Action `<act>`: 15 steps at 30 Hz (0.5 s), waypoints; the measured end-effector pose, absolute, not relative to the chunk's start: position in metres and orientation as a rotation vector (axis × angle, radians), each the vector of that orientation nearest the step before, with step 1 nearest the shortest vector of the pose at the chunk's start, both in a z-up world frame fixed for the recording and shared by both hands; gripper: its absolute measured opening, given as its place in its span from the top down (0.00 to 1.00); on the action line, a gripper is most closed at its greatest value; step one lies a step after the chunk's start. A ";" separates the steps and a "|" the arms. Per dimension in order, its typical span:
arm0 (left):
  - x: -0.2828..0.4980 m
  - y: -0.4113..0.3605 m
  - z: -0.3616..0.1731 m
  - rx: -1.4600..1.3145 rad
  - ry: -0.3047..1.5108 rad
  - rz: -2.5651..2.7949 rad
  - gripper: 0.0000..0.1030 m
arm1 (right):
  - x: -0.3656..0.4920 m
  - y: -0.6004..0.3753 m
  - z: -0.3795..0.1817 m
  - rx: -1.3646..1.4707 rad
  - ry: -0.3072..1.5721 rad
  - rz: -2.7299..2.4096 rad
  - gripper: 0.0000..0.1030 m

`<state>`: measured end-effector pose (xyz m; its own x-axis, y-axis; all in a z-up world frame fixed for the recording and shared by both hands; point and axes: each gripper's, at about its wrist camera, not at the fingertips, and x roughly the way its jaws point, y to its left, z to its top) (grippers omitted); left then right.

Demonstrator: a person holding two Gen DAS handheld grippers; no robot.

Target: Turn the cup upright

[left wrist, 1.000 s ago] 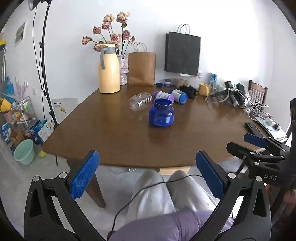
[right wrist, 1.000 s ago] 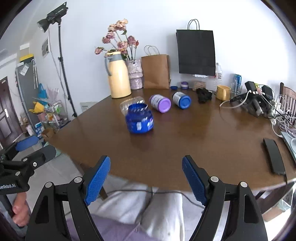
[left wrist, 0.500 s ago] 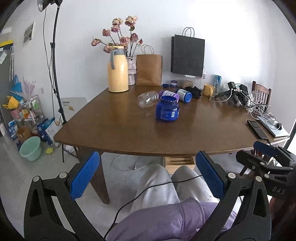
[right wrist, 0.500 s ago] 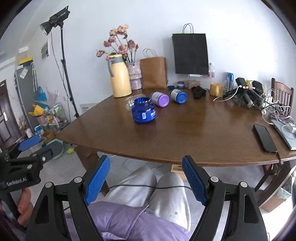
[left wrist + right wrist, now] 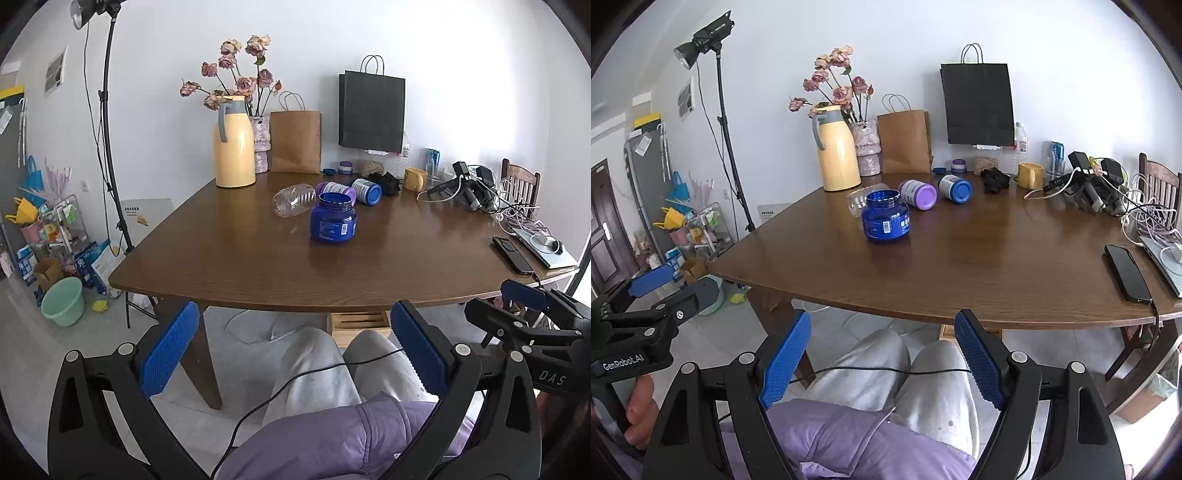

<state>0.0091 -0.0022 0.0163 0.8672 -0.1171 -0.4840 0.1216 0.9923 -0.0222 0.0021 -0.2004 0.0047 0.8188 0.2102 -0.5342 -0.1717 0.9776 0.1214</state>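
Note:
A blue jar-like cup (image 5: 333,218) stands upright with its mouth up on the brown table (image 5: 258,273); it also shows in the right wrist view (image 5: 885,216). Behind it a clear plastic cup (image 5: 293,199) lies on its side, partly hidden in the right wrist view (image 5: 858,197). A purple-lidded jar (image 5: 919,194) and a blue-lidded jar (image 5: 956,188) lie on their sides further back. My left gripper (image 5: 295,354) is open and empty, held over my lap, short of the table edge. My right gripper (image 5: 882,362) is open and empty, also over my lap.
A yellow jug (image 5: 233,142), flower vase (image 5: 260,147), brown bag (image 5: 295,142) and black bag (image 5: 371,110) stand at the back. A yellow mug (image 5: 415,179), cables and devices (image 5: 476,190), a phone (image 5: 511,254) sit at right. A light stand (image 5: 110,122) stands left.
Both grippers have pulled back from the table and down over my lap. The table and the cups now look farther away. Both stay open.

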 end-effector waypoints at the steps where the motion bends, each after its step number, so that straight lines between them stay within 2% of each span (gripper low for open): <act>1: 0.009 -0.002 0.016 0.009 0.506 -0.125 0.00 | 0.003 -0.200 0.004 0.069 0.578 0.203 0.19; 15: 0.009 -0.003 0.014 0.026 0.513 -0.132 0.00 | 0.004 -0.200 0.002 0.084 0.578 0.198 0.19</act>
<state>0.0094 -0.0033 0.0139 0.8631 -0.1192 -0.4908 0.1322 0.9912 -0.0083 0.0040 -0.2002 0.0020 0.8191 0.2088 -0.5343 -0.1618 0.9777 0.1341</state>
